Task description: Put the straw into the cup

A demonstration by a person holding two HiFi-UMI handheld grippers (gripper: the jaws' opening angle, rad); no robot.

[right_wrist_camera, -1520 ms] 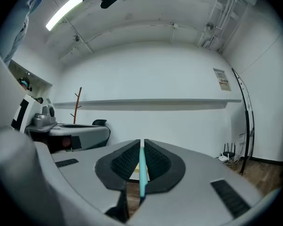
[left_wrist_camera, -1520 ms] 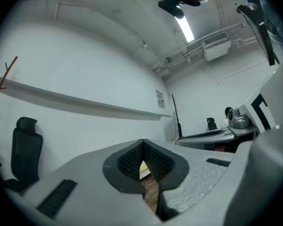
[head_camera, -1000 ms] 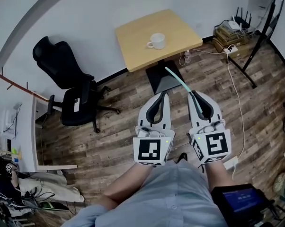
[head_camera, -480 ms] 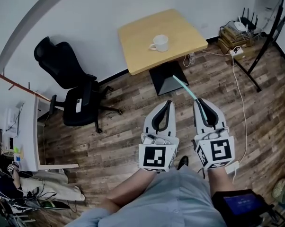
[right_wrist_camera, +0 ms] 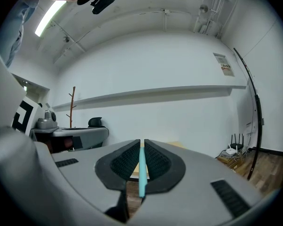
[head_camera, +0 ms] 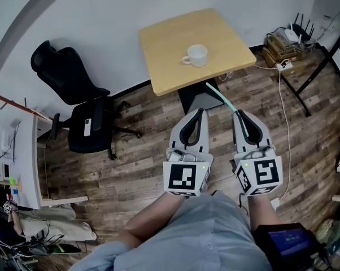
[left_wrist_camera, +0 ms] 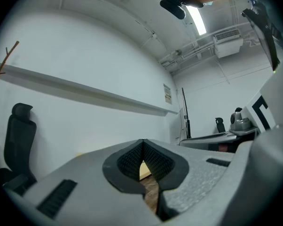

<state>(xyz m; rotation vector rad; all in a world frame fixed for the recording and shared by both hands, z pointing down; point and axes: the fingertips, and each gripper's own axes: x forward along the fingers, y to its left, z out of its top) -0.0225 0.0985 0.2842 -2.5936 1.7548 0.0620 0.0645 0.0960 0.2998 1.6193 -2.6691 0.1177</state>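
Right gripper view: the right gripper [right_wrist_camera: 142,145] has its jaws pressed onto a pale blue-green straw [right_wrist_camera: 142,173], which runs straight up the narrow slit between the ribbed black pads. Left gripper view: the left gripper [left_wrist_camera: 143,145] has its jaw tips meeting with nothing between them; only a small gap lower down shows a bit of tabletop and floor. Head view: the person holds both grippers side by side in front of the body, above a wooden plank floor [head_camera: 130,151], jaws pointing away toward a square light-wood table [head_camera: 170,44]. The straw juts out past the right gripper's jaws, slanting up and to the left, its free end near the table's near edge and above the dark table base [head_camera: 195,97]. A white cup [head_camera: 197,55] stands upright on the table, handle to the left, well apart from the straw. A black office chair [head_camera: 74,95] stands left of the table, by the white wall.
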